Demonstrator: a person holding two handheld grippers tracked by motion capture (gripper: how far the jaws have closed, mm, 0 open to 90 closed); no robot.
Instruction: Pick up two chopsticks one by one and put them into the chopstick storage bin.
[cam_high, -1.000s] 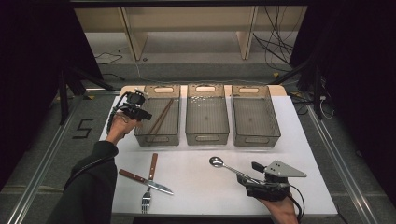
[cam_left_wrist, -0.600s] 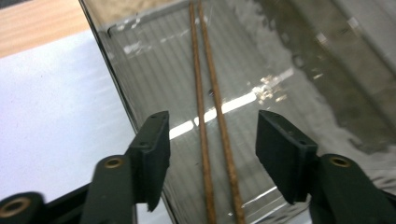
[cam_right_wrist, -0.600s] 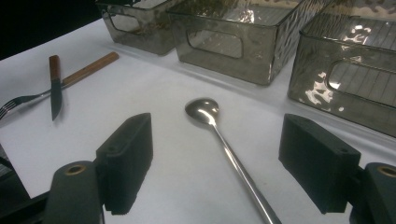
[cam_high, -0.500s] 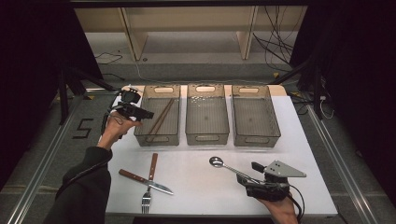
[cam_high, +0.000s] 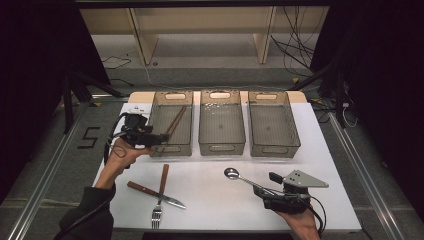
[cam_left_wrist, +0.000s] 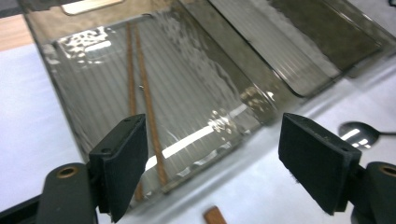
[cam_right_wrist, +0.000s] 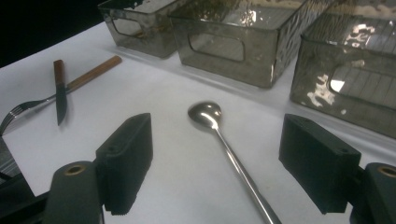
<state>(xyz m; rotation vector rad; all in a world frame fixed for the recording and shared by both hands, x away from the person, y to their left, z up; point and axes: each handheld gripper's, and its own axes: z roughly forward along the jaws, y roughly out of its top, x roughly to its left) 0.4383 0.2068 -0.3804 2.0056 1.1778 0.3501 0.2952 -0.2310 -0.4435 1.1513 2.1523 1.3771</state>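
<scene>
White tabletop (cam_high: 210, 200) carries three smoky clear bins in a row at its far side, with dark floor and shelving behind. From the high view, the left gripper (cam_high: 162, 138) hovers by the near left corner of the left bin (cam_high: 171, 148), where the chopsticks (cam_high: 176, 121) lie slanted on the floor of the bin, just beyond the jaws. A fork (cam_high: 160, 195) and a knife (cam_high: 155, 194) lie crossed on the table nearer the person. The right gripper (cam_high: 262, 190) rests low at the near right, with the spoon (cam_high: 239, 178) stretching from between its jaws toward the middle bin (cam_high: 221, 147).

Left gripper view: the jaws have just been opening and stand wide apart with nothing between the pads; the chopsticks (cam_left_wrist: 142, 100) lie side by side inside the left bin (cam_left_wrist: 233, 100), below and beyond the left jaw.

Right gripper view: the jaws stand wide open, pads clear of the spoon (cam_right_wrist: 219, 135), whose handle runs between them while its bowl lies farther out. The fork (cam_right_wrist: 32, 105) and knife (cam_right_wrist: 60, 91) lie crossed off to the left.
</scene>
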